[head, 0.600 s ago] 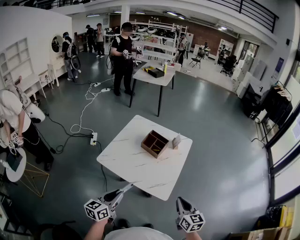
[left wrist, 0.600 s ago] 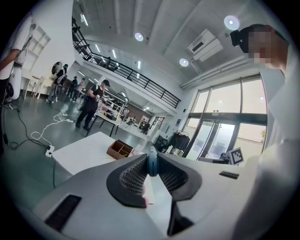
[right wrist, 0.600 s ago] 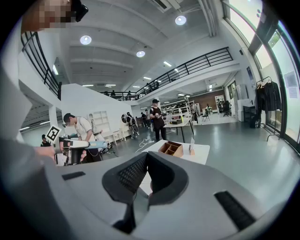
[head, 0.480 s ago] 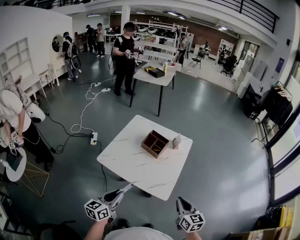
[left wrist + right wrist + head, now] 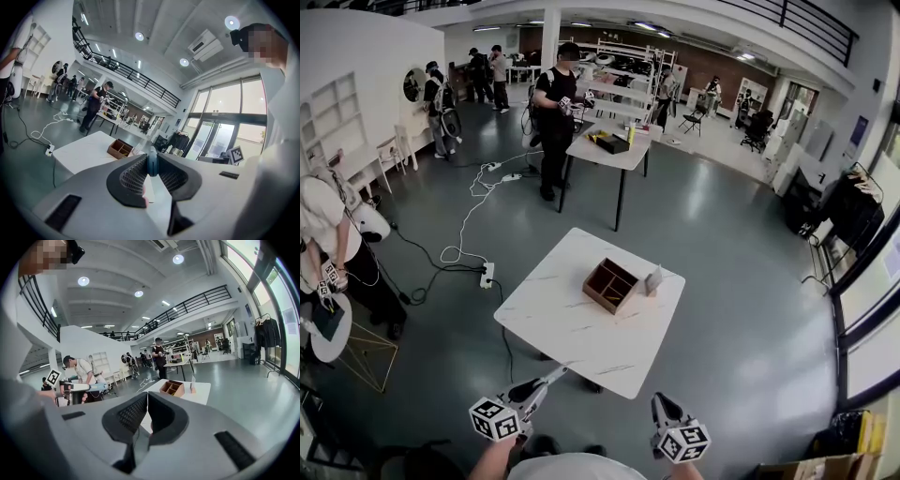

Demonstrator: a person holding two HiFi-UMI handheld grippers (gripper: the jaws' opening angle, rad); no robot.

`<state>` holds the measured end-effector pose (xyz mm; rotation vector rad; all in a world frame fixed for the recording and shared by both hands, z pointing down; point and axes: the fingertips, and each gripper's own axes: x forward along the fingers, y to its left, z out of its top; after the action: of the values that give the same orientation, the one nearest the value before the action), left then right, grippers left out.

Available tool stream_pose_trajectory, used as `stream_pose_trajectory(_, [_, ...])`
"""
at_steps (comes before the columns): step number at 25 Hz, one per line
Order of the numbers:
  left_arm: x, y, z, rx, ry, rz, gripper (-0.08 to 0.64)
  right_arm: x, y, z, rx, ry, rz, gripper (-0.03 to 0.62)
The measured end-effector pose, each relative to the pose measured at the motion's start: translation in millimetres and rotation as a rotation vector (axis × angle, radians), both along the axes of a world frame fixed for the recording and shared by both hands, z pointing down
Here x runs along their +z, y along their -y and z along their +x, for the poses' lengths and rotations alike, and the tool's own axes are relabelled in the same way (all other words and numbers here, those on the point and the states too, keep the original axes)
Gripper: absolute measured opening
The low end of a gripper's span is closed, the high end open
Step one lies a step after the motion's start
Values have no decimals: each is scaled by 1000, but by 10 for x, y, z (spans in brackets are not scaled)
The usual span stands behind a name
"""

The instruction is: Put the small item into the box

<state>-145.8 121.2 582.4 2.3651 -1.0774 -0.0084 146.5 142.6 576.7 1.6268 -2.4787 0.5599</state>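
Two tables stand on the grey floor point(image 5: 722, 234); the nearer, the white table point(image 5: 562, 328), lies ahead of both grippers, and the far table point(image 5: 614, 155) stands well beyond it, with a person point(image 5: 555, 112) at its left side; a white cable point(image 5: 469, 220) trails across the floor to the left of the white table. The wooden box point(image 5: 610, 285) sits on the white table, toward its far right part, open on top and split into compartments; a small upright card point(image 5: 653, 280) stands just beside the box's right side. The left gripper point(image 5: 555, 375) hangs near the table's near edge and points toward the table; the right gripper point(image 5: 659, 405) hangs to its right, short of that edge; both are well apart from the box. The left gripper's jaws are closed down on a small blue-grey item point(image 5: 152, 164), pinched between their ribbed pads near the tips; so the item is held in the air, well apart from the box. The right gripper's jaws are pressed together, pad against pad, with nothing between them.
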Motion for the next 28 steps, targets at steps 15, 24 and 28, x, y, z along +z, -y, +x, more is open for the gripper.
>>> stream_pose_trajectory(15, [104,51,-251,59,-3,-22,77,103,-98,-257,47,-7,-40,28])
stream_pose_trajectory(24, [170,164,-584,93,14,-24,77,73,-91,-469,106,-24,-42,28])
stream_pose_trajectory(28, [171,219,-648,101,13,-23,77,74,-72,-520,116,-25,-41,28])
